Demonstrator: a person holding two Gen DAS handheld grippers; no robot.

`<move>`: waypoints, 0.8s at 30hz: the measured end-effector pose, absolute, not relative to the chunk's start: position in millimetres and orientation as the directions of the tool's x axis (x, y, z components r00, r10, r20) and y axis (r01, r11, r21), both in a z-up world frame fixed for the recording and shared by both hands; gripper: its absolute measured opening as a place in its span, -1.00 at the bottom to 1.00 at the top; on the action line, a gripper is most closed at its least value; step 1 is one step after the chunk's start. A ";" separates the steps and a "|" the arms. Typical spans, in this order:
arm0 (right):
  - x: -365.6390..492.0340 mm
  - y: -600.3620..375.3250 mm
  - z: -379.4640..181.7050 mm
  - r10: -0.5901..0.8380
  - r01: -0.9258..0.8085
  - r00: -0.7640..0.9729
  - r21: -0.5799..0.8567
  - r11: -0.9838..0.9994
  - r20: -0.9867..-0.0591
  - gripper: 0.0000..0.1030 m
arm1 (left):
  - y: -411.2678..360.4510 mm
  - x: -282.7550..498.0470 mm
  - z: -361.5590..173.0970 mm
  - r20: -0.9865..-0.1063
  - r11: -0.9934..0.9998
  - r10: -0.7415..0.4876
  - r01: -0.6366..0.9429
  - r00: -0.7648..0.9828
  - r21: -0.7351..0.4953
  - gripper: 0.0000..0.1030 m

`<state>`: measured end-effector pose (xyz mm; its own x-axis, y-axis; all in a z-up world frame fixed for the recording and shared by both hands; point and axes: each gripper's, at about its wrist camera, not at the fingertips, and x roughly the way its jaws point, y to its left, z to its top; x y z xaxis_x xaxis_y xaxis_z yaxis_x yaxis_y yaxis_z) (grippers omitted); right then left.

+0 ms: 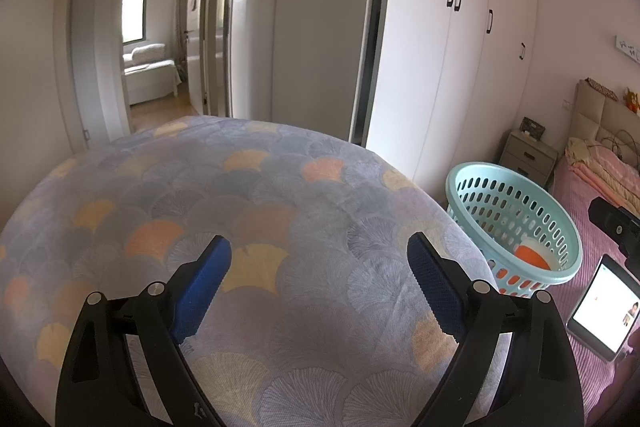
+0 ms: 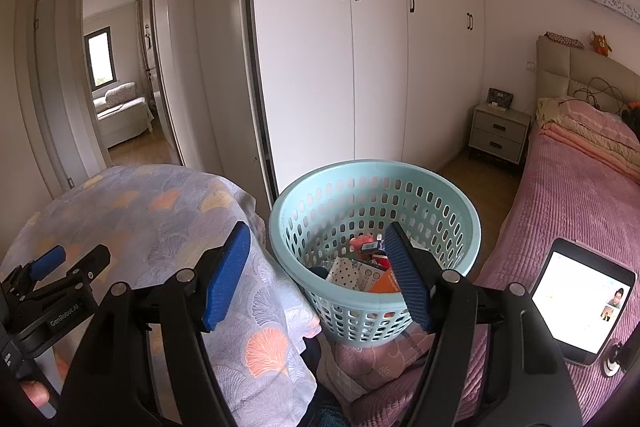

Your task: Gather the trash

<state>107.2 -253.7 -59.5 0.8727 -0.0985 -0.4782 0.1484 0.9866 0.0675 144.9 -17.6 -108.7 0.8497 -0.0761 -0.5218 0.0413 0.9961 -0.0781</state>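
Right wrist view: pale turquoise round plastic basket with perforated walls (image 2: 456,223), standing on the pink ribbed bed cover (image 2: 568,195), just beside the cloth-draped tabletop with grey, orange and yellow fan-shell print (image 2: 132,211). Contents: mixed trash (image 2: 362,273), comprising an orange carton, a dotted white wrapper, a small dark blue packet and red pieces, lying in the bottom half; the upper walls stand bare. Right tool (image 2: 318,277): blue pads spread wide apart, holding nothing, poised over the basket's near rim. Left tool (image 1: 318,291): pads likewise wide apart and empty, above the cloth, with the basket (image 1: 496,179) off its right edge. Lit white tablet (image 2: 580,299): on the bed cover to the basket's right. Bare wooden floor (image 2: 476,171): between bed and white wardrobe doors (image 2: 372,67).
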 end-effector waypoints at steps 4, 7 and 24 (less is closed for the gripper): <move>108.1 -253.6 -60.3 -0.098 0.148 0.872 0.066 0.987 -0.480 0.28 | -17.2 145.7 -108.6 -0.522 0.996 -0.077 0.042 0.849 -0.078 0.70; 108.3 -253.6 -61.2 -0.097 0.147 0.871 0.067 0.987 -0.482 0.28 | -17.4 145.8 -108.6 -0.523 0.996 -0.077 0.043 0.849 -0.078 0.70; 109.0 -253.8 -60.9 -0.094 0.140 0.872 0.060 0.988 -0.480 0.28 | -17.1 146.2 -108.5 -0.522 0.996 -0.077 0.042 0.849 -0.078 0.70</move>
<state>109.0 -253.8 -60.9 0.8725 -0.0940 -0.4795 0.1396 0.9884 0.0602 146.2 -17.1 -108.5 0.8492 -0.0766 -0.5224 0.0415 0.9961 -0.0785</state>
